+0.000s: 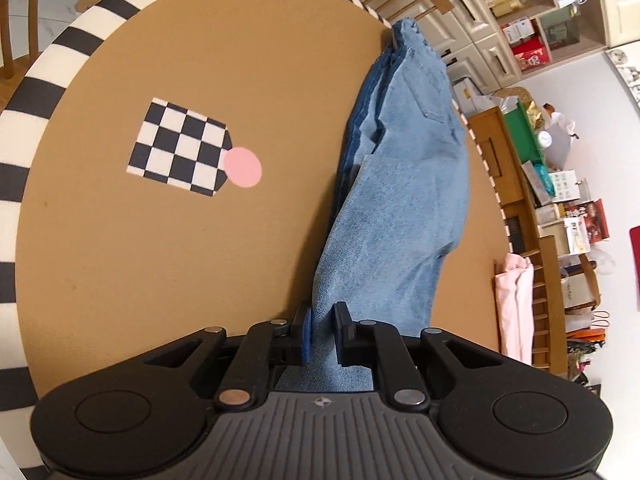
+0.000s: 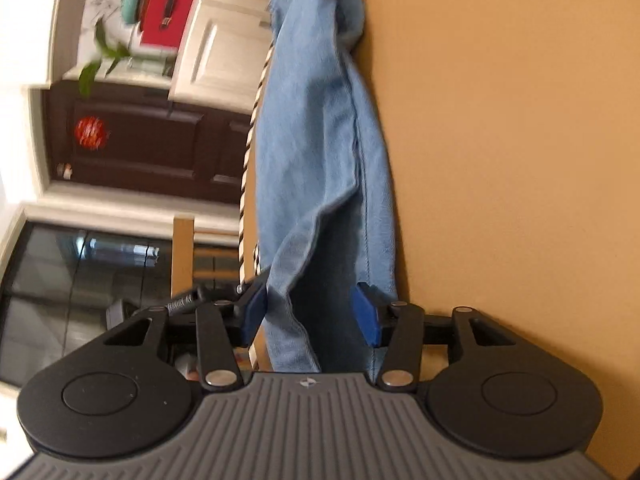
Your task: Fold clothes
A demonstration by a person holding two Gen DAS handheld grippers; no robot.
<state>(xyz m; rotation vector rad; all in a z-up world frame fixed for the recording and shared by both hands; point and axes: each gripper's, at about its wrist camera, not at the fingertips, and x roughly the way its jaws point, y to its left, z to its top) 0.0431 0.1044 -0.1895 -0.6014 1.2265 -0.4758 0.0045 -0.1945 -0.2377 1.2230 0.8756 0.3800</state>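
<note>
We've got the jeans point(image 1: 404, 184) stretched out ahead of both grippers on the tan surface point(image 1: 160, 260). Left gripper point(image 1: 323, 334) is pinched tight on the near denim edge. Right gripper point(image 2: 308, 312) sits about half open, cloth loose between its blue pads point(image 2: 366, 314).

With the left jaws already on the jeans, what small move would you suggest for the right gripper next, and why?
Probably close the right gripper on the jeans. Its jaws stand open with the denim edge between them, the pads not pressing, while the left gripper already pinches a fold of the same jeans on the tan table. Both ends gripped would likely allow the next fold.
</note>
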